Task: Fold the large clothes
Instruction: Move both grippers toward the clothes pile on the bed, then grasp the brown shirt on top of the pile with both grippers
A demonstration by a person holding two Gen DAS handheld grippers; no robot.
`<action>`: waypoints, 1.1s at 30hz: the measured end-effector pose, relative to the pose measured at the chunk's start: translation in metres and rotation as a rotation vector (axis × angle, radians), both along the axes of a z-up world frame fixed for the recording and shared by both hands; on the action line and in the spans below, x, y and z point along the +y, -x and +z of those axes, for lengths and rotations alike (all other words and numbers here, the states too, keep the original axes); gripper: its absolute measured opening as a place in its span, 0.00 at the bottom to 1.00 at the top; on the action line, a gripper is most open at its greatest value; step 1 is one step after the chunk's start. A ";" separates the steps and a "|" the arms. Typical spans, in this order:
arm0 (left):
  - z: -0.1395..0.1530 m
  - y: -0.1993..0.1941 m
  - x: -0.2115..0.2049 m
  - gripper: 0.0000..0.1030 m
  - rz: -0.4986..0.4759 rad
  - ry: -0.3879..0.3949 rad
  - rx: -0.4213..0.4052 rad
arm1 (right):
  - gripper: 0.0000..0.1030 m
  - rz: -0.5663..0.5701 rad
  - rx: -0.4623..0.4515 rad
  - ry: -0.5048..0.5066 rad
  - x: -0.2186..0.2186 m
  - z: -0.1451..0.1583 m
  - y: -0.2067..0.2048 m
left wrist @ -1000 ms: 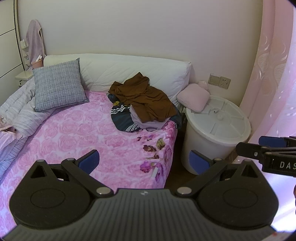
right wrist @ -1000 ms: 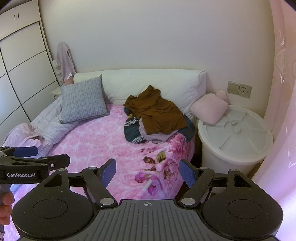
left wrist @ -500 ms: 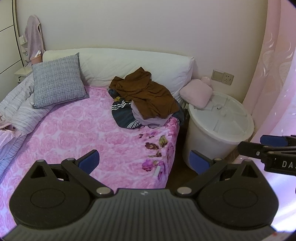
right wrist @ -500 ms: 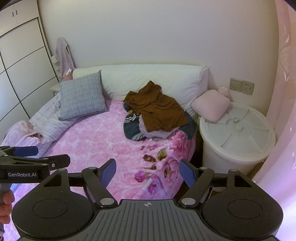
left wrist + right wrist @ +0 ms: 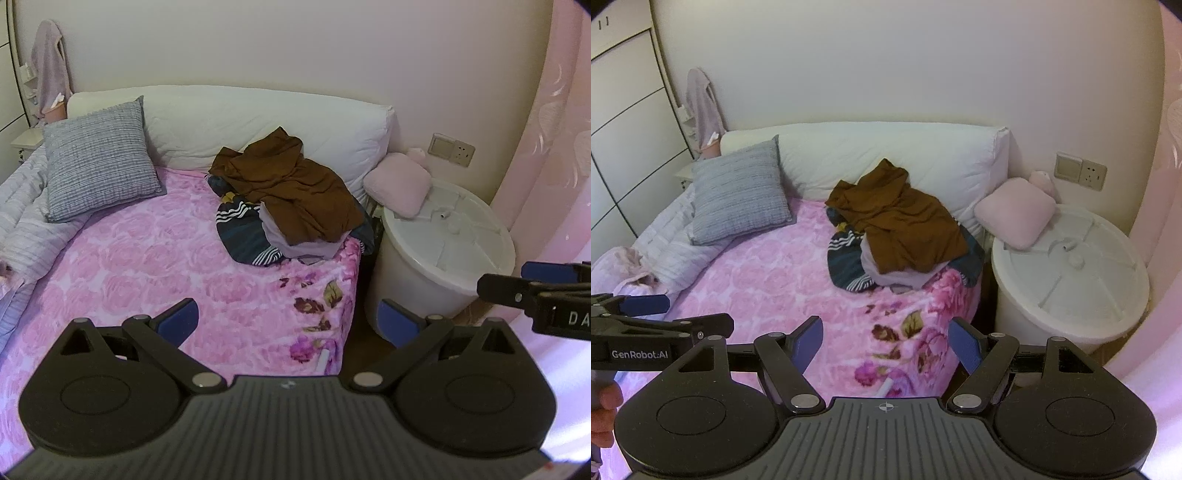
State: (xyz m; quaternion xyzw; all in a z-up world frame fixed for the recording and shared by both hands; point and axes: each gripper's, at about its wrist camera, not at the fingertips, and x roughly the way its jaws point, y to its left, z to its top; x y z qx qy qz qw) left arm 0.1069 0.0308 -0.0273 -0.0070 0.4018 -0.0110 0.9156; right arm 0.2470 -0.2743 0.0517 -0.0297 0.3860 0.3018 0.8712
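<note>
Both cameras have crept nearer the bed [image 5: 147, 258] since 1 second ago, so the clothes pile [image 5: 291, 206] at its far right looms larger; I count 1 brown garment [image 5: 901, 218] on top, 1 striped dark piece [image 5: 846, 258] and 1 pale one beneath, mostly hidden; 2 cushions, 1 grey [image 5: 96, 166], 1 pink [image 5: 1015, 210]; my left gripper [image 5: 288, 321] and right gripper [image 5: 886, 339] hang spread wide, empty, touching nothing.
</note>
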 end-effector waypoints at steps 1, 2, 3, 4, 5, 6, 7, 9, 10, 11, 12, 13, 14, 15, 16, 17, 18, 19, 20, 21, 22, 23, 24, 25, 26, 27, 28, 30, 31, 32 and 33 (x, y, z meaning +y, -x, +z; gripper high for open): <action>0.000 -0.009 0.003 0.99 -0.002 0.001 0.004 | 0.70 -0.004 0.000 0.003 0.006 0.000 -0.005; 0.000 -0.016 0.007 0.99 -0.005 0.001 0.007 | 0.70 -0.008 0.002 0.005 0.011 0.000 -0.010; 0.000 -0.024 0.011 0.99 -0.010 0.002 0.007 | 0.70 -0.013 0.005 0.006 0.016 0.000 -0.015; -0.001 -0.031 0.014 0.99 -0.016 0.004 0.008 | 0.70 -0.019 0.008 0.009 0.022 0.000 -0.021; -0.001 -0.039 0.019 0.99 -0.021 0.006 0.010 | 0.70 -0.024 0.010 0.012 0.027 0.000 -0.025; -0.001 -0.045 0.022 0.99 -0.025 0.007 0.012 | 0.70 -0.030 0.012 0.017 0.033 0.000 -0.030; -0.001 -0.051 0.025 0.99 -0.029 0.012 0.011 | 0.70 -0.034 0.013 0.018 0.037 -0.001 -0.034; -0.003 -0.062 0.032 0.99 -0.039 0.015 0.010 | 0.70 -0.039 0.016 0.015 0.046 -0.003 -0.041; -0.005 -0.068 0.035 0.99 -0.042 0.013 0.011 | 0.70 -0.042 0.017 0.011 0.050 -0.004 -0.044; -0.007 -0.072 0.039 0.99 -0.042 0.013 0.016 | 0.70 -0.044 0.020 0.007 0.053 -0.006 -0.047; -0.010 -0.077 0.043 0.99 -0.040 0.014 0.023 | 0.70 -0.048 0.026 0.002 0.057 -0.009 -0.049; -0.012 -0.080 0.047 0.99 -0.039 0.018 0.031 | 0.70 -0.048 0.035 -0.007 0.060 -0.011 -0.053; -0.015 -0.084 0.051 0.99 -0.038 0.024 0.038 | 0.70 -0.047 0.046 -0.012 0.063 -0.014 -0.056; -0.017 -0.087 0.055 0.99 -0.034 0.030 0.045 | 0.70 -0.044 0.058 -0.014 0.066 -0.016 -0.059; -0.019 -0.091 0.059 0.99 -0.030 0.035 0.048 | 0.70 -0.039 0.070 -0.015 0.069 -0.018 -0.063; -0.021 -0.095 0.064 0.99 -0.024 0.040 0.050 | 0.70 -0.035 0.077 -0.012 0.073 -0.020 -0.066; -0.024 -0.099 0.067 0.99 -0.014 0.042 0.052 | 0.70 -0.029 0.083 -0.009 0.077 -0.023 -0.071; -0.026 -0.102 0.070 0.99 -0.004 0.044 0.055 | 0.70 -0.024 0.085 -0.009 0.079 -0.025 -0.073; -0.028 -0.107 0.073 0.99 0.007 0.047 0.059 | 0.70 -0.021 0.088 -0.007 0.082 -0.027 -0.077; -0.030 -0.111 0.076 0.98 0.015 0.049 0.064 | 0.70 -0.018 0.094 -0.001 0.085 -0.030 -0.082; -0.033 -0.113 0.078 0.98 0.023 0.050 0.068 | 0.70 -0.017 0.097 0.004 0.088 -0.033 -0.085; -0.036 -0.117 0.080 0.98 0.027 0.051 0.073 | 0.69 -0.015 0.100 0.005 0.090 -0.035 -0.088; -0.038 -0.121 0.081 0.98 0.029 0.052 0.077 | 0.69 -0.011 0.106 0.000 0.092 -0.038 -0.094; -0.040 -0.126 0.083 0.98 0.032 0.050 0.082 | 0.69 -0.010 0.109 -0.002 0.095 -0.041 -0.096; -0.042 -0.131 0.083 0.98 0.036 0.048 0.086 | 0.69 -0.013 0.112 0.000 0.097 -0.043 -0.100; -0.044 -0.136 0.084 0.98 0.040 0.047 0.087 | 0.69 -0.013 0.112 0.004 0.099 -0.046 -0.105; -0.046 -0.142 0.084 0.98 0.046 0.046 0.090 | 0.69 -0.010 0.113 0.006 0.101 -0.048 -0.110; -0.050 -0.153 0.085 0.97 0.055 0.045 0.089 | 0.69 -0.011 0.110 0.011 0.105 -0.053 -0.122; -0.052 -0.159 0.085 0.97 0.058 0.045 0.088 | 0.69 -0.014 0.109 0.013 0.106 -0.056 -0.127; -0.054 -0.165 0.085 0.96 0.059 0.045 0.088 | 0.69 -0.015 0.112 0.013 0.107 -0.058 -0.134; -0.057 -0.172 0.084 0.96 0.062 0.044 0.089 | 0.70 -0.017 0.116 0.011 0.108 -0.062 -0.143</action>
